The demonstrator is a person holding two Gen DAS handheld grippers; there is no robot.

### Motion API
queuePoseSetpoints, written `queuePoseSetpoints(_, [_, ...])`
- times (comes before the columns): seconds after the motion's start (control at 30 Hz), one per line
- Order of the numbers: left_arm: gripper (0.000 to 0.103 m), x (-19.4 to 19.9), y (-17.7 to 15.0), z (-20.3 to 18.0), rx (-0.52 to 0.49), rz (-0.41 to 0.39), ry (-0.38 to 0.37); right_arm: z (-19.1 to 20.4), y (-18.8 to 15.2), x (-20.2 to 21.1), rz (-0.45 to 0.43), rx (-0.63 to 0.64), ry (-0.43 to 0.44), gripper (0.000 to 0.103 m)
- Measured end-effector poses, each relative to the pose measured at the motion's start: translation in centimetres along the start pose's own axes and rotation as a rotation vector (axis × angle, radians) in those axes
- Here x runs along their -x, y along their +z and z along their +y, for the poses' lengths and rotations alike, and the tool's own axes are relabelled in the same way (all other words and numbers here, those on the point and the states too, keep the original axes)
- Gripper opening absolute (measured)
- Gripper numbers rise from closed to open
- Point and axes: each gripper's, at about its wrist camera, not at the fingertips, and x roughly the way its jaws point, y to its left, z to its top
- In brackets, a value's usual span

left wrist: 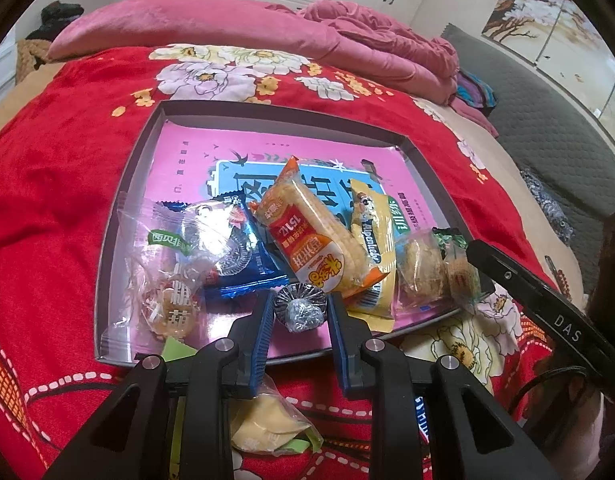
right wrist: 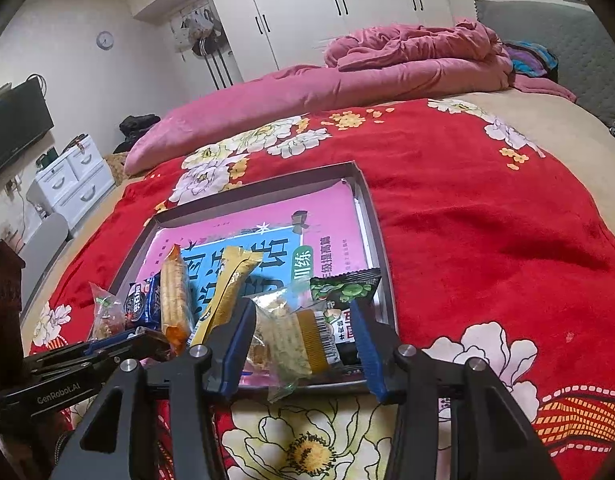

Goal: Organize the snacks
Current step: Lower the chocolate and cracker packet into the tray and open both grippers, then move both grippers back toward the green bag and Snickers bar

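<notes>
Snacks crowd the near end of the tray [left wrist: 127, 184] on the bed. Left gripper [left wrist: 300, 312]: fingers spread around a foil candy [left wrist: 301, 310], small, light, crushable; take its body. Right gripper [right wrist: 303, 334]: fingers spread around a cracker packet [right wrist: 283, 340], crinkly, brittle; grip its sides gently.

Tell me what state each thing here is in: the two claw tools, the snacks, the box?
Left gripper: jaws around a silver foil candy, contact unclear.
Right gripper: jaws open, straddling a clear biscuit packet.
Grey tray: open-topped, on the bed, snacks piled at its near edge.
Orange rice-cracker pack: sealed, leaning on other snacks.
Wardrobe doors: closed.
</notes>
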Motion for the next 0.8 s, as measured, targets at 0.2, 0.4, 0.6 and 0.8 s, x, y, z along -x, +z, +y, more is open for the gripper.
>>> queuePoseSetpoints(0.2, [0.034,0.3,0.0,-0.1,0.002,-0.009,0.0,0.0,0.0,0.1,-0.003,0.006,0.003,0.049])
queuePoseSetpoints(0.4, [0.043,0.6,0.0,0.0,0.008,-0.02,-0.004,0.1,0.1,0.3,-0.013,0.008,0.006,0.053])
queuePoseSetpoints(0.6, [0.055,0.9,0.1,-0.1,0.007,-0.031,-0.008,0.2,0.1,0.8,-0.028,0.012,0.022,0.057])
queuePoseSetpoints(0.8, [0.063,1.5,0.1,-0.2,0.002,-0.048,-0.01,0.5,0.2,1.1,-0.04,0.029,0.027,0.058])
